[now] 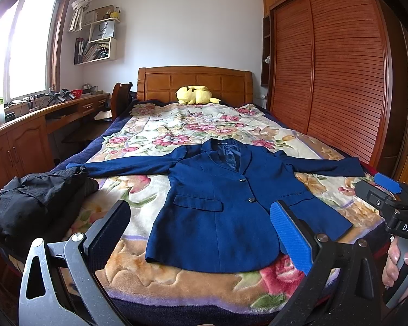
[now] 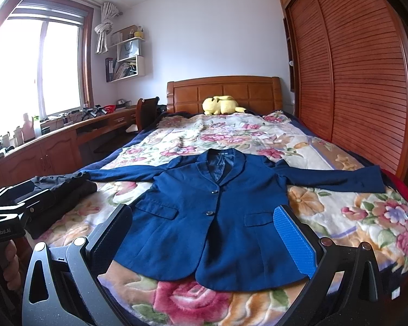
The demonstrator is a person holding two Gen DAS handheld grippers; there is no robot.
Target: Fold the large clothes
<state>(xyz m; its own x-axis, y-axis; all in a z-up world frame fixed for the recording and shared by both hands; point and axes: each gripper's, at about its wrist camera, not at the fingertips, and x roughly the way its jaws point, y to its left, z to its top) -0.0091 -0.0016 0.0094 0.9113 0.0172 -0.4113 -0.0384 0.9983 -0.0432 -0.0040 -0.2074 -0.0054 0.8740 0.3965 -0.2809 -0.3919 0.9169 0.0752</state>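
A: What have I got in front of me?

B: Nearest, my left claw and right claw, both spread wide with nothing between the pads, held above the foot of the bed. Neither touches cloth.

A: And the jacket?

B: The jacket lies flat, face up and buttoned on the blanket, hem toward me, collar pointing at the headboard. Body axis runs foot to head; the sleeves stretch straight out left and right, so the widest line crosses the bed.

A: How will it handle?

B: I'd guess soft but with some body: the lined front and lapels look stiffer than a shirt, shoulders likely padded. Moderately heavy, not slippery outside. I'd pinch each cuff or shoulder seam, one per claw, and bring the sleeves across first.

A: Anything else around?

B: A black garment heaped just beside the left cuff; farther off, a yellow plush by the headboard.
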